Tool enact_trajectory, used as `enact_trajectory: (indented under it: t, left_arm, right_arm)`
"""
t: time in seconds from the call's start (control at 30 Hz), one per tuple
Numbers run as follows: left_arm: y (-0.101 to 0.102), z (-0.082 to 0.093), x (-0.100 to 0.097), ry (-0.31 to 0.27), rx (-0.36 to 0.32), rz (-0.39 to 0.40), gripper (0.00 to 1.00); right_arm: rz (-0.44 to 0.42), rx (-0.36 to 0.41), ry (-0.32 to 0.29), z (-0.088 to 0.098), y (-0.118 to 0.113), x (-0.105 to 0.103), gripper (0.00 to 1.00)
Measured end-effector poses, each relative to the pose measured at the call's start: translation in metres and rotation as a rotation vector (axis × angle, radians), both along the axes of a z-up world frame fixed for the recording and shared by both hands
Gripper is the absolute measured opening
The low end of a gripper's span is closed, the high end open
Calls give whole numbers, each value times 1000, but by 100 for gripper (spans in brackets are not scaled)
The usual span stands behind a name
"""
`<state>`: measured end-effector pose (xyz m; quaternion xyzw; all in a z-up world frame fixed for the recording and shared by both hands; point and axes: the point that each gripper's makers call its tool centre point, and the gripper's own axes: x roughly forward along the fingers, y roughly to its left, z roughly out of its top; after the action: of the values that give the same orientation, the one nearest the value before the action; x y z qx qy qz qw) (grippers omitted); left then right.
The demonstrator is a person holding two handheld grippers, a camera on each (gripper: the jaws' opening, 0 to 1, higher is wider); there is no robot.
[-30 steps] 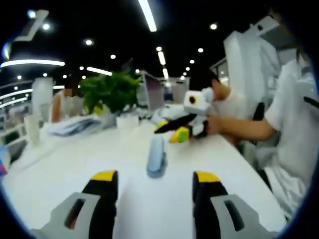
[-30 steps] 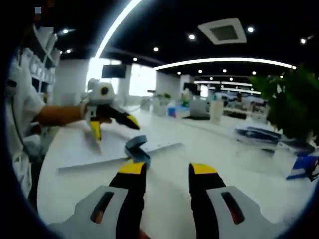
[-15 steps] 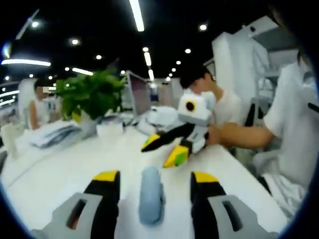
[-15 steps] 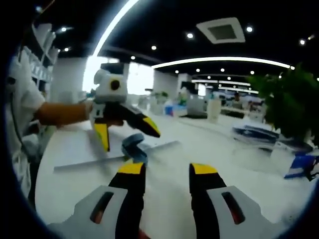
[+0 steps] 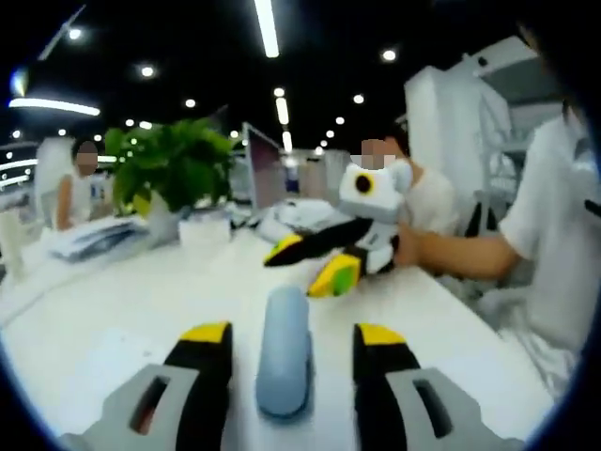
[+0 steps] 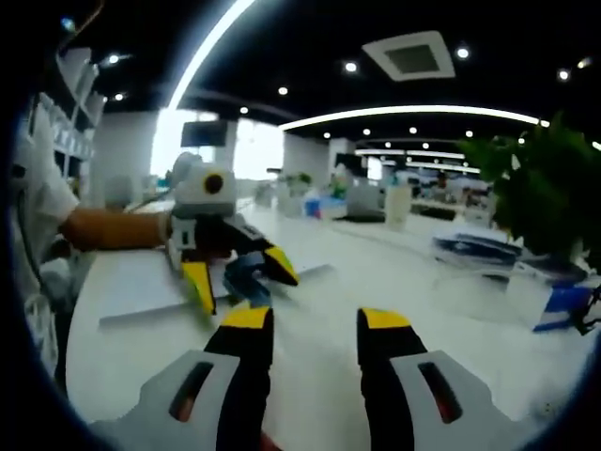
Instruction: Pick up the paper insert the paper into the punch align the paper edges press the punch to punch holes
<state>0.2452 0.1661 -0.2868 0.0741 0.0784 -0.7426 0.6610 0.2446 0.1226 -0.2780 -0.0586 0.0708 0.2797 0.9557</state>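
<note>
Paper [image 6: 141, 282] lies flat on the white table [image 6: 451, 310], a pale sheet whose long edge runs across the right gripper view from lower left to upper right, ending near the blue hole punch [image 6: 242, 274]. The punch sits at that sheet's far end; whether the sheet is already in its slot I cannot tell. In the left gripper view the punch [image 5: 284, 349] is a rounded blue-grey body whose long axis runs straight away from the camera, between that view's own two jaws, which stand apart on either side of it without clearly touching it.

The left gripper [image 6: 239, 279], seen from the right gripper view, hovers over the punch with its yellow-tipped jaws spread. The right gripper [image 5: 315, 263], seen from the left gripper view, hangs above the table beyond the punch, jaws also parted and holding nothing.

The risk, as I judge it, is twofold. If the jaws straddling the punch come down off-centre, the punch could slide or pivot on the smooth tabletop and drag the sheet askew. And with neither gripper holding the paper, any nudge could shift its edges out of alignment, giving crooked holes.

A potted plant [image 5: 174, 174] and seated people are well behind.
</note>
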Motion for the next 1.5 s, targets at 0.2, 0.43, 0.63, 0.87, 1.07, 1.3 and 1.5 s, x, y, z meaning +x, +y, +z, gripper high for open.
enact_trajectory:
  t: [0.2,0.43,0.63,0.87,1.07,1.3,1.5]
  left_arm:
    - [-1,-5,-1,-13,15,11,43]
    - [-1,-6,-2,-34,15,24,35]
    - [-1,-7,-1,-29,16,24,33]
    - [-2,-7,3,-29,17,29,29]
    - [-3,-5,9,-20,12,41,25]
    - [-4,-5,10,-17,12,39,25]
    - [-4,-5,10,-17,14,38,25]
  right_arm:
    - [-3,-4,4,-2,-1,1,38]
    - [-7,-6,4,-2,-4,1,38]
    - [-6,-2,4,-2,-5,1,38]
    - [-7,1,-3,0,-6,1,36]
    - [5,5,-24,4,-5,-1,27]
    - [0,74,-105,33,7,-4,8]
    - [-56,49,-144,60,48,7,5]
